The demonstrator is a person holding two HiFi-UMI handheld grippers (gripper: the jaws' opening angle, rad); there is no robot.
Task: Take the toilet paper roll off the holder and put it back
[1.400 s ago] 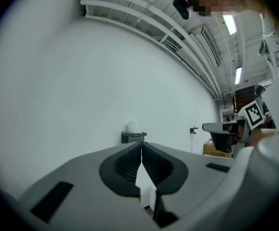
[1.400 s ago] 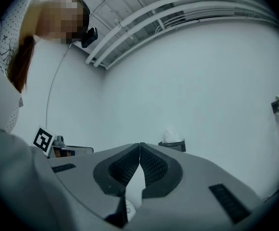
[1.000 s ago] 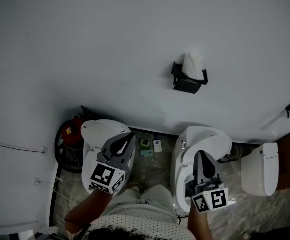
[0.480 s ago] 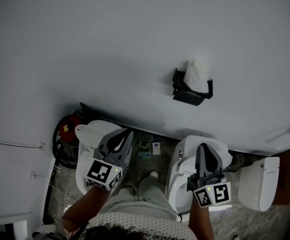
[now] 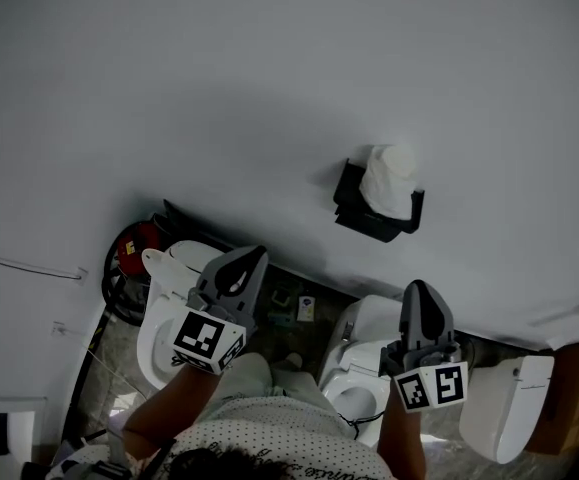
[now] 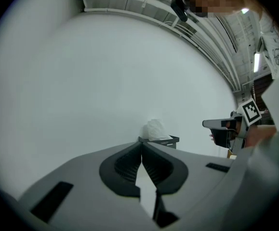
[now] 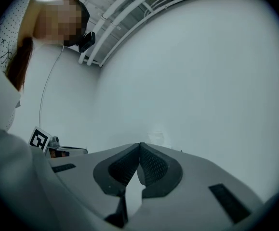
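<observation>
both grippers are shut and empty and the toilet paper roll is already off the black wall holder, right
Not quite. The toilet paper roll is on the black wall holder, not off it, as the head view shows. The rest holds: the left gripper and the right gripper are both shut and empty.

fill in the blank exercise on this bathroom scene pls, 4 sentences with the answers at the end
1. The toilet paper roll sits on a ____ holder fixed to the wall.
2. The jaws of the left gripper are ____.
3. The right gripper, with its jaws together, holds ____.
4. In the head view, the roll is nearer to the ____ gripper.

Missing words: black; shut; nothing; right
</observation>
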